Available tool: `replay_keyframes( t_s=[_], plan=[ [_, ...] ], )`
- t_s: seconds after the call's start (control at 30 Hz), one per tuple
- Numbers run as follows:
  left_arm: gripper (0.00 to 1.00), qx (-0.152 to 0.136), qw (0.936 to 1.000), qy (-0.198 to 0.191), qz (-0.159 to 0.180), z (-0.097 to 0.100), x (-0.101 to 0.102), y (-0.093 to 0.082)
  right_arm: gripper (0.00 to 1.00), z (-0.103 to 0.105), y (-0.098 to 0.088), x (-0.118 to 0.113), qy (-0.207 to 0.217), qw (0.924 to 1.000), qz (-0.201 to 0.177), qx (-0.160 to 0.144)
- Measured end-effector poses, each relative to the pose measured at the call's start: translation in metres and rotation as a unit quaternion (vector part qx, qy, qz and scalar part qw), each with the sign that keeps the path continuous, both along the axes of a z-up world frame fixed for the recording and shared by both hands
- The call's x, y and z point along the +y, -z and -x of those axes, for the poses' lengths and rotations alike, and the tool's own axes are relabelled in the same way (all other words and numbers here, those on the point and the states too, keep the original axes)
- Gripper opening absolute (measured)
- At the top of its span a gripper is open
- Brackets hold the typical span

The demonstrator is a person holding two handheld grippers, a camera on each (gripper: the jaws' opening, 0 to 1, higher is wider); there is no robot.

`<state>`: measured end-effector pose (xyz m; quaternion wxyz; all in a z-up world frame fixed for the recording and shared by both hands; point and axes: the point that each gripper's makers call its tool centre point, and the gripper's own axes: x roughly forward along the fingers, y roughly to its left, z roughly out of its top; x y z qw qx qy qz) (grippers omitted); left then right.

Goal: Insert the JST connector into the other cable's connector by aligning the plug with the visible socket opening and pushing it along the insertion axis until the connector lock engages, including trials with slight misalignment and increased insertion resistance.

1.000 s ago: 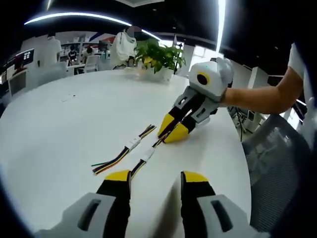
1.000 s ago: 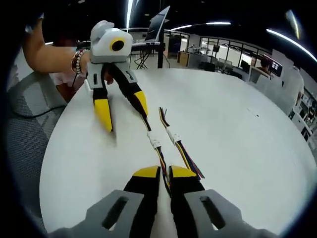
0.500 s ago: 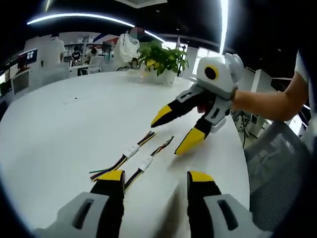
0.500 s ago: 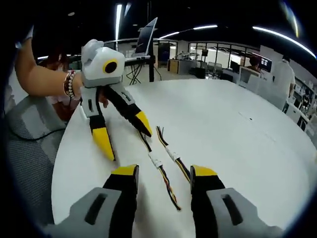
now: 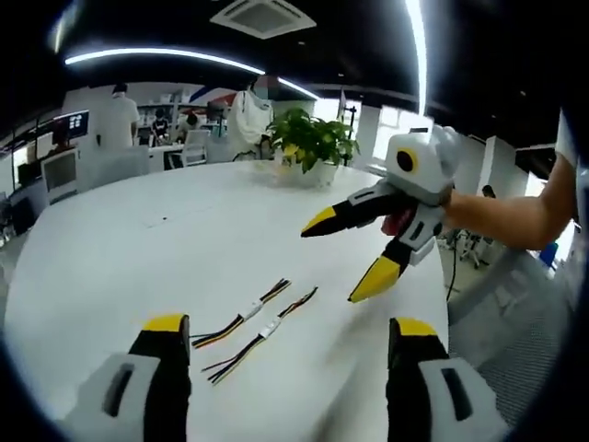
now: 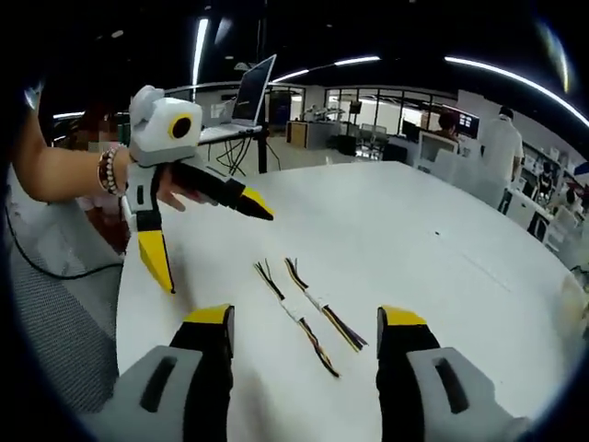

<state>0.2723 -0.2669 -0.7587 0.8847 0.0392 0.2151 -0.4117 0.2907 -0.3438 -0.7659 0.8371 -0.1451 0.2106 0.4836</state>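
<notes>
My left hand-held gripper (image 5: 285, 336) hangs over the white desk (image 5: 138, 249) with its yellow-tipped jaws spread wide and nothing between them. In the right gripper view the same tool (image 6: 204, 241) enters from the left, held in my hand (image 6: 170, 189), its two black jaws splayed far apart above the desk.

My right hand-held gripper (image 6: 306, 322) is likewise wide open and carries nothing; seen from the left gripper view it (image 5: 348, 260) reaches in from the right, jaws apart, above the surface.

Both cables lie flat on the desk, side by side and nearly parallel, close but not touching. In the left gripper view the first cable (image 5: 241, 315) sits just left of the second cable (image 5: 262, 331). Each is a short bundle of thin multicoloured wires, yellow, black, red and green among them, with a small white connector near its middle and loose wire ends fanning out at both tips. In the right gripper view the first cable (image 6: 324, 316) lies to the right and the second cable (image 6: 293, 313) to the left, both in the gap ahead of my open jaws, well clear of either tool. The two white connectors are separate, not mated.

A potted green plant (image 5: 311, 143) stands at the far edge of the desk.
</notes>
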Motion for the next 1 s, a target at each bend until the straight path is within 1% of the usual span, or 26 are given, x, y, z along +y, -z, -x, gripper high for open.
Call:
replay_keyframes(
  t_s=[0.03,0.1,0.17,0.2,0.23,0.27,0.3,0.33,0.37,0.43,0.47,0.5,0.57,0.6,0.63,0.67,0.7,0.73,0.77,0.8,0.83,0.87,0.9,0.97,1.0],
  plan=[
    [0.95,-0.004,1.0000,-0.002,0.000,0.002,0.001,-0.003,0.70,0.003,-0.004,-0.002,0.005,1.0000,-0.002,-0.004],
    [0.97,-0.008,0.9999,-0.009,-0.006,0.008,0.004,-0.010,0.77,0.006,-0.008,-0.009,0.019,0.9997,0.005,-0.016],
    [0.99,-0.012,0.9998,-0.013,0.000,0.015,0.007,-0.017,0.78,0.009,-0.011,-0.015,0.033,0.9993,0.010,-0.017],
    [0.99,-0.013,0.9998,-0.015,0.001,0.017,0.008,-0.020,0.76,0.011,-0.014,-0.016,0.034,0.9993,0.007,-0.016],
    [0.99,-0.011,0.9997,-0.022,0.002,0.022,0.011,-0.024,0.74,0.015,-0.018,-0.018,0.039,0.9991,-0.005,-0.012],
    [0.99,-0.010,0.9996,-0.025,0.003,0.025,0.012,-0.026,0.70,0.019,-0.019,-0.020,0.044,0.9990,-0.011,-0.001],
    [0.99,-0.016,0.9993,-0.033,0.003,0.029,0.015,-0.029,0.64,0.024,-0.019,-0.023,0.050,0.9985,-0.015,0.015],
    [0.99,-0.016,0.9993,-0.033,0.003,0.033,0.016,-0.031,0.62,0.025,-0.021,-0.025,0.052,0.9985,-0.016,0.011],
    [0.99,-0.009,0.9994,-0.035,0.004,0.039,0.018,-0.031,0.62,0.024,-0.025,-0.029,0.062,0.9978,-0.022,-0.004],
    [0.99,-0.002,0.9984,-0.056,0.009,0.047,0.024,-0.033,0.70,0.028,-0.031,-0.031,0.071,0.9969,-0.032,-0.012],
    [0.99,0.013,0.9976,-0.067,0.012,0.052,0.027,-0.031,0.74,0.030,-0.034,-0.032,0.078,0.9962,-0.037,-0.012],
    [0.99,0.033,0.9959,-0.082,0.022,0.058,0.030,-0.030,0.76,0.032,-0.035,-0.033,0.083,0.9957,-0.040,-0.009],
    [0.99,0.034,0.9941,-0.101,0.021,0.061,0.040,-0.031,0.77,0.037,-0.036,-0.037,0.106,0.9934,-0.044,0.003],
    [0.99,0.013,0.9919,-0.125,0.019,0.057,0.050,-0.034,0.76,0.040,-0.034,-0.041,0.113,0.9927,-0.041,0.008],
    [0.99,0.004,0.9914,-0.130,0.015,0.057,0.053,-0.036,0.74,0.042,-0.033,-0.042,0.113,0.9928,-0.040,0.008],
    [0.99,-0.015,0.9894,-0.144,0.013,0.056,0.060,-0.039,0.74,0.044,-0.031,-0.044,0.113,0.9928,-0.038,0.010],
    [0.99,-0.010,0.9899,-0.140,0.017,0.060,0.060,-0.038,0.74,0.046,-0.028,-0.047,0.118,0.9924,-0.035,0.013],
    [0.99,0.010,0.9908,-0.133,0.025,0.065,0.059,-0.035,0.75,0.047,-0.025,-0.049,0.119,0.9922,-0.033,0.014],
    [0.99,0.031,0.9903,-0.132,0.030,0.070,0.058,-0.031,0.77,0.049,-0.023,-0.051,0.123,0.9917,-0.031,0.016],
    [0.99,0.028,0.9906,-0.131,0.025,0.071,0.060,-0.029,0.78,0.050,-0.020,-0.053,0.125,0.9917,-0.027,0.017],
    [0.99,0.028,0.9908,-0.131,0.019,0.072,0.062,-0.027,0.79,0.054,-0.016,-0.056,0.123,0.9920,-0.015,0.023],
    [0.99,0.023,0.9904,-0.136,0.007,0.073,0.066,-0.024,0.78,0.057,-0.012,-0.059,0.123,0.9920,-0.005,0.027],
    [0.99,0.024,0.9907,-0.134,0.000,0.075,0.068,-0.021,0.77,0.060,-0.010,-0.061,0.120,0.9924,-0.001,0.028],
    [0.99,0.047,0.9909,-0.126,-0.009,0.083,0.069,-0.012,0.76,0.067,-0.008,-0.064,0.118,0.9924,0.005,0.034],
    [0.99,0.053,0.9910,-0.123,-0.011,0.086,0.069,-0.010,0.76,0.071,-0.006,-0.066,0.116,0.9925,0.007,0.039]
  ],
)
